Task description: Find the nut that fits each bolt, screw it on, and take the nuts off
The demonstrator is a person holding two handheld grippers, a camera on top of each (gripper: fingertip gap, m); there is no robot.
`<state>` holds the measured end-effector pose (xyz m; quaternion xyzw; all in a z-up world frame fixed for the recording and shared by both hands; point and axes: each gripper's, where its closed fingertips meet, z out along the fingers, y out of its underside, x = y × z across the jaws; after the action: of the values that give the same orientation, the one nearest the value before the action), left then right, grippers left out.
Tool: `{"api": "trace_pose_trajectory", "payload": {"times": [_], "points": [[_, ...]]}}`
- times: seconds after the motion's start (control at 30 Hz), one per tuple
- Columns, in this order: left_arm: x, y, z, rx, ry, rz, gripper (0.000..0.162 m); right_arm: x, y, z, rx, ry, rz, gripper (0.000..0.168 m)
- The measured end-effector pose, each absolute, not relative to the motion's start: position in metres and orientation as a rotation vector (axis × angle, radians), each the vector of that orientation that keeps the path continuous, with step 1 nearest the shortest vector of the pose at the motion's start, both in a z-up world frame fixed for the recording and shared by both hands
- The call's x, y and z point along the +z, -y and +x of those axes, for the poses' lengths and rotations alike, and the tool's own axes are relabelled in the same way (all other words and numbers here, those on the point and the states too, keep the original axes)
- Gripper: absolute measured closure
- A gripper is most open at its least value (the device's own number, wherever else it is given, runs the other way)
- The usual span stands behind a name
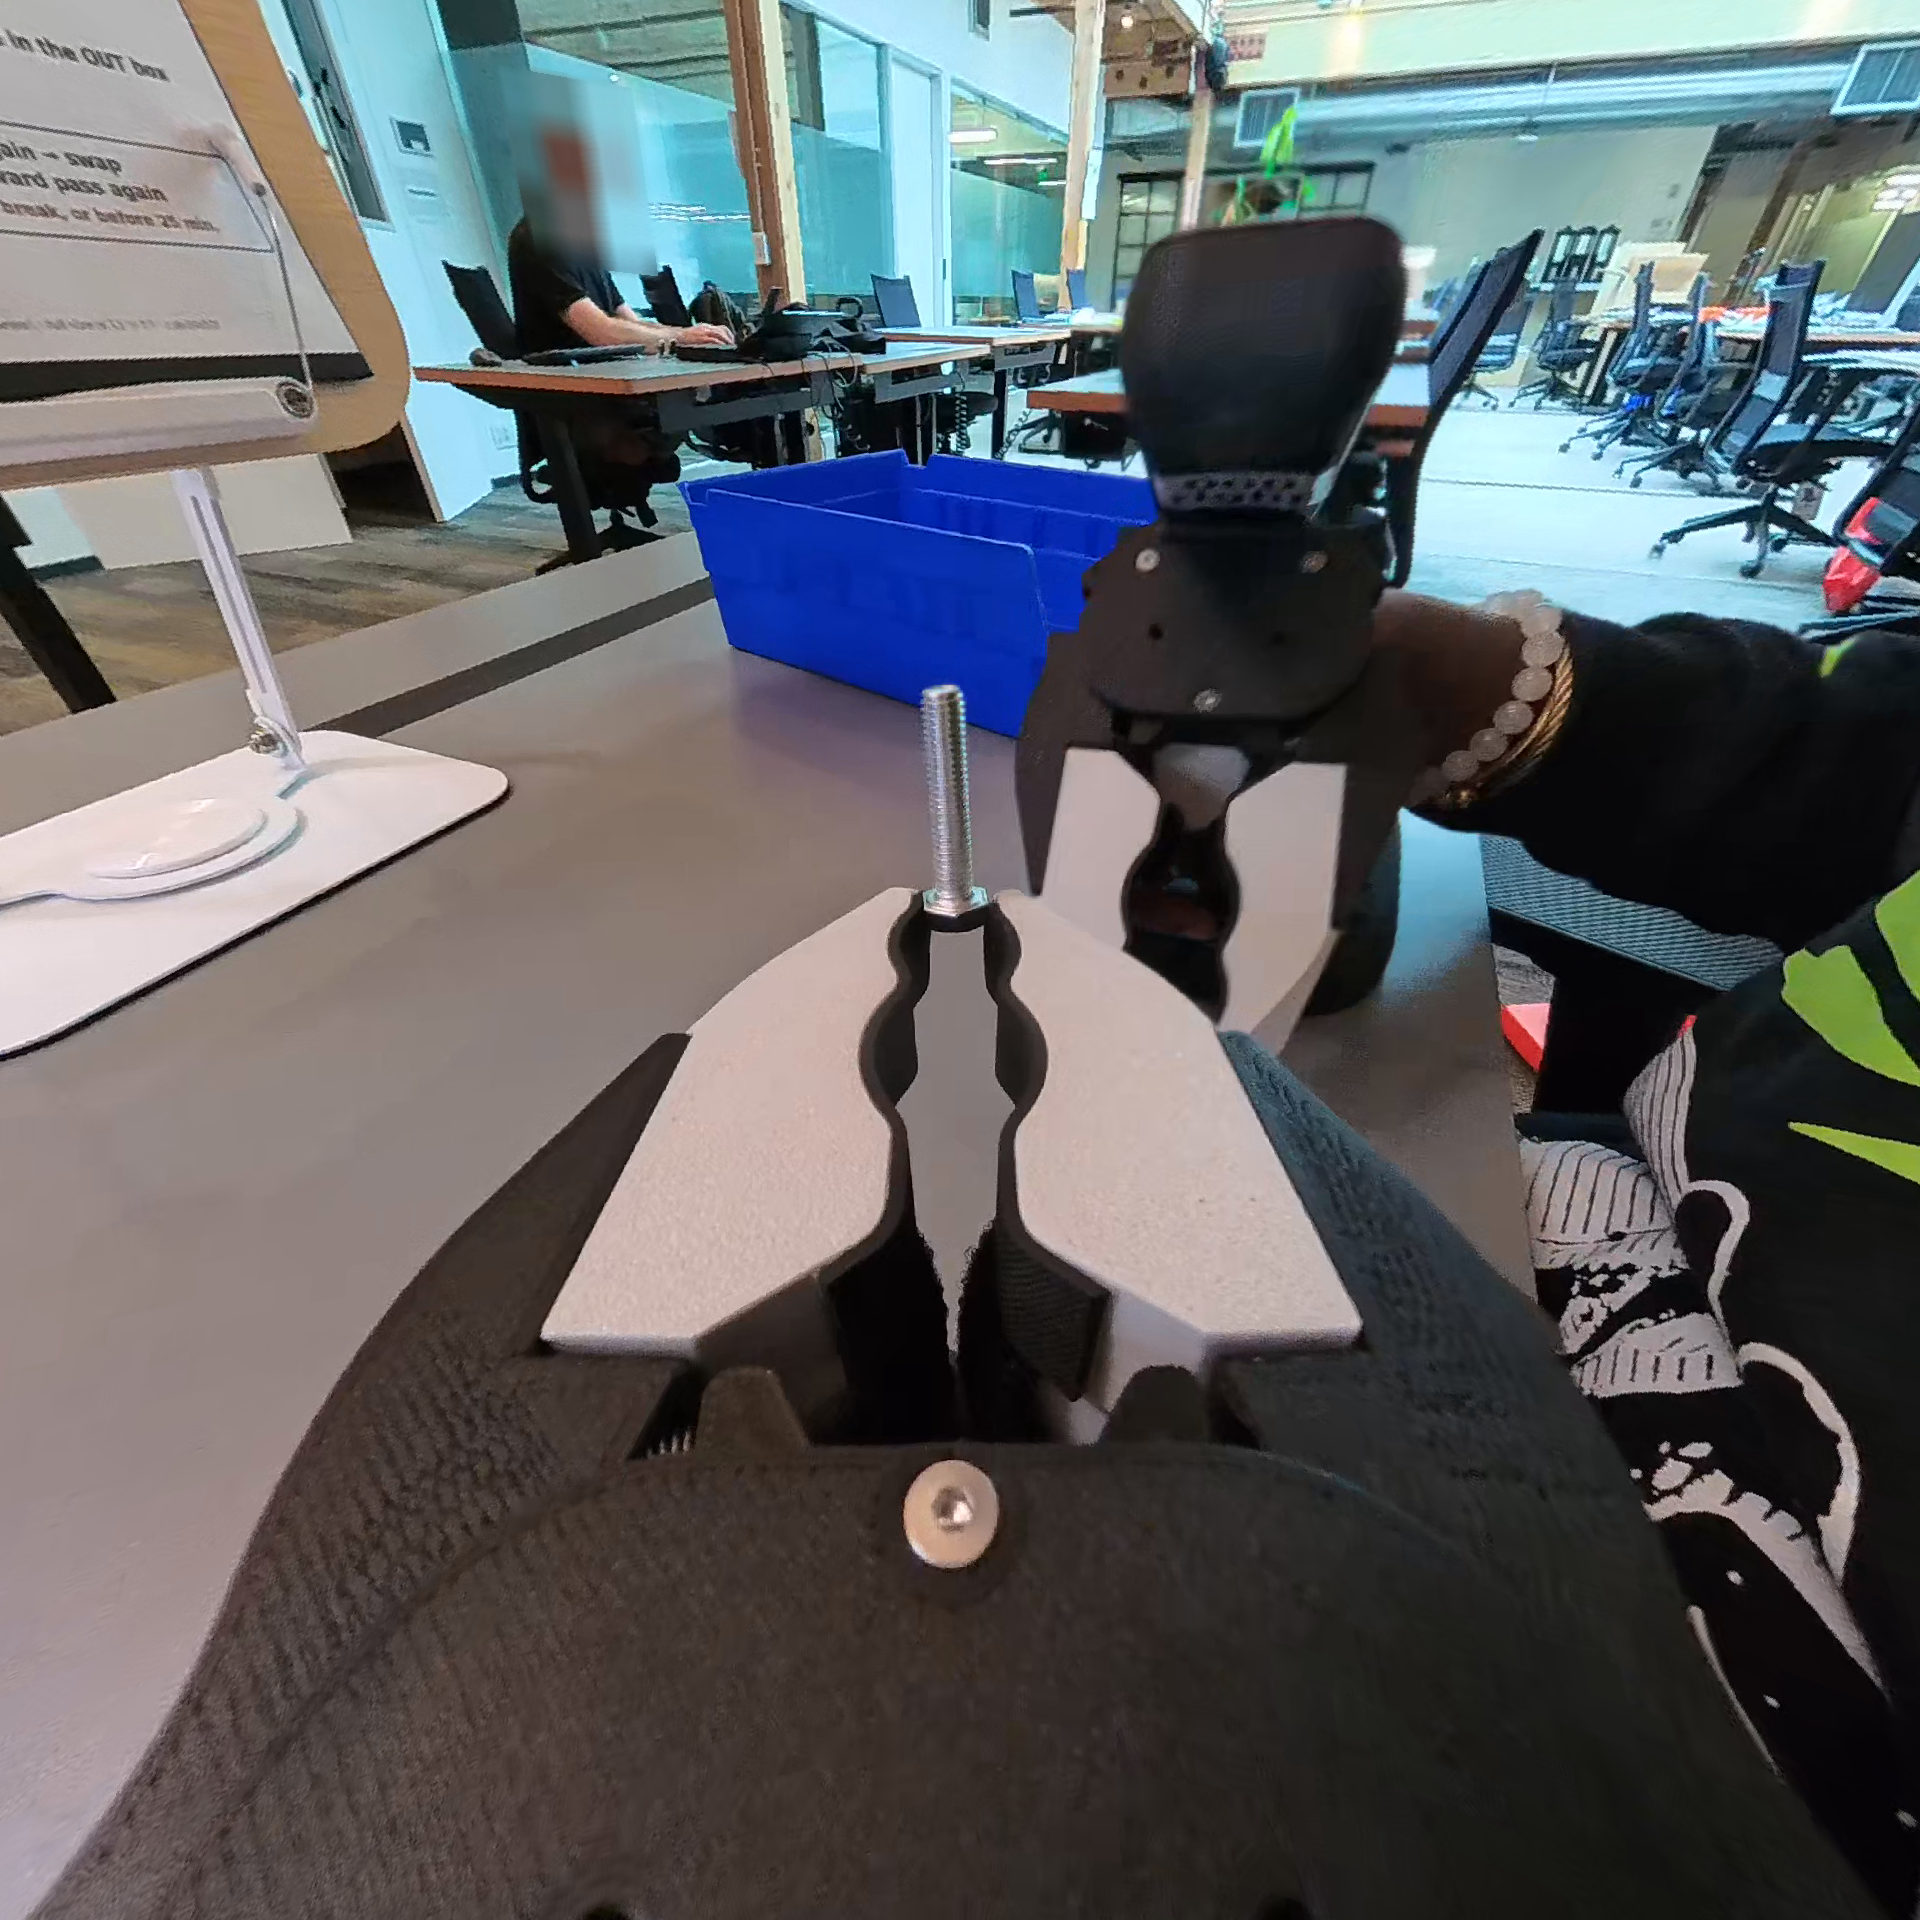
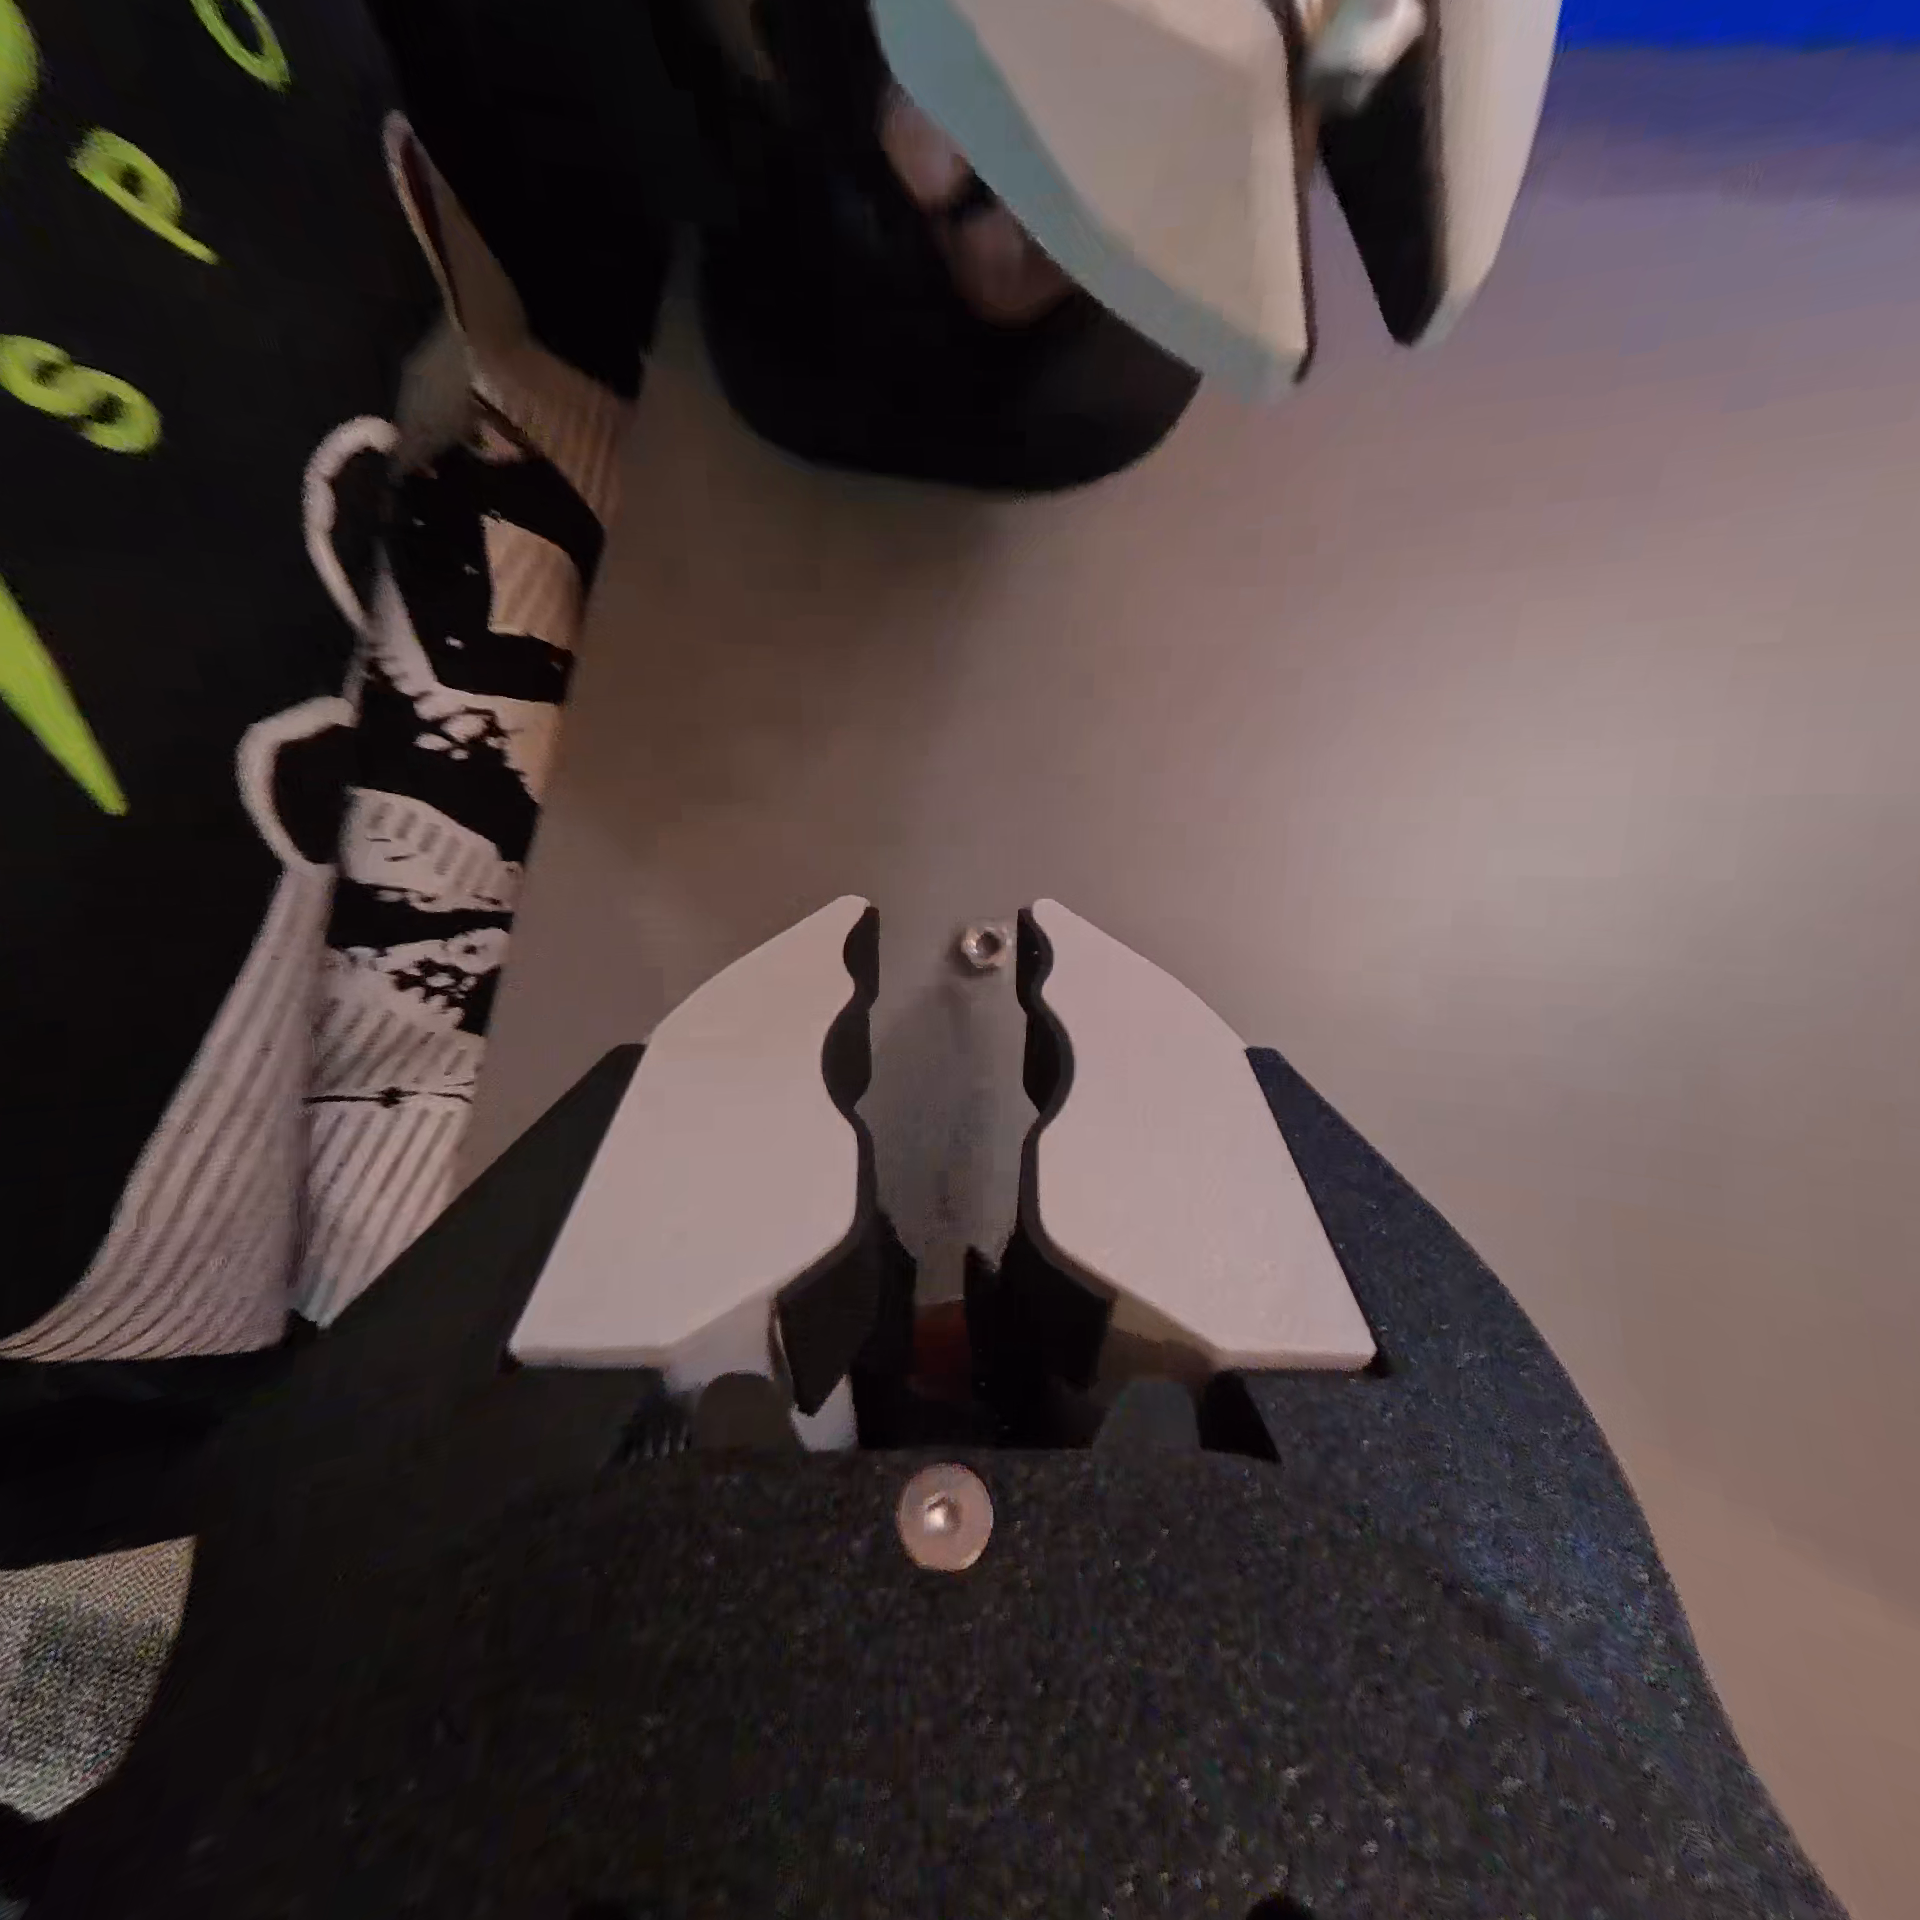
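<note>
My left gripper (image 1: 956, 912) is shut on the hex head of a silver bolt (image 1: 947, 790) and holds it upright above the grey table (image 1: 623, 831), thread pointing up and bare. My right gripper (image 1: 1184, 935) hangs just right of the bolt, pointing down at the table. In the right wrist view, my right gripper (image 2: 948, 914) is open low over the table (image 2: 1351, 727). A small silver nut (image 2: 982, 945) lies flat between its fingertips, nearer the right one and apart from both. The left gripper (image 2: 1309, 208) shows blurred at the top.
Two blue bins (image 1: 883, 561) stand on the table behind the bolt. A white stand (image 1: 208, 810) carrying a printed sheet is at the left. A person's dark sleeve (image 1: 1714, 748) comes in from the right. Desks, chairs and a seated person are far behind. One gripper's finger ends stand about 9 cm off the other's.
</note>
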<state>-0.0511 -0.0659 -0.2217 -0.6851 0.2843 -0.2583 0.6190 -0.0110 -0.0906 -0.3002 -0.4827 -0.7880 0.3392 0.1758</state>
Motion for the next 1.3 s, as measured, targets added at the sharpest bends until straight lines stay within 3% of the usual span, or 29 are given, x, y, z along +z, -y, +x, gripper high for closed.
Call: {"api": "trace_pose_trajectory", "payload": {"times": [0.3, 0.7, 1.3], "points": [[-0.222, 0.067, -0.051, -0.605, -0.656, -1.572, 0.152, -0.32, 0.089, -0.012, 0.872, 2.319, -1.339, 0.148], [-0.221, 0.067, -0.053, -0.622, -0.641, -1.563, 0.152, -0.32, 0.087, -0.009, 0.719, 2.735, -0.837, 0.143], [-0.222, 0.069, -0.051, -0.641, -0.663, -1.561, 0.152, -0.311, 0.085, -0.013, 0.804, 2.69, -0.915, 0.158]]}}
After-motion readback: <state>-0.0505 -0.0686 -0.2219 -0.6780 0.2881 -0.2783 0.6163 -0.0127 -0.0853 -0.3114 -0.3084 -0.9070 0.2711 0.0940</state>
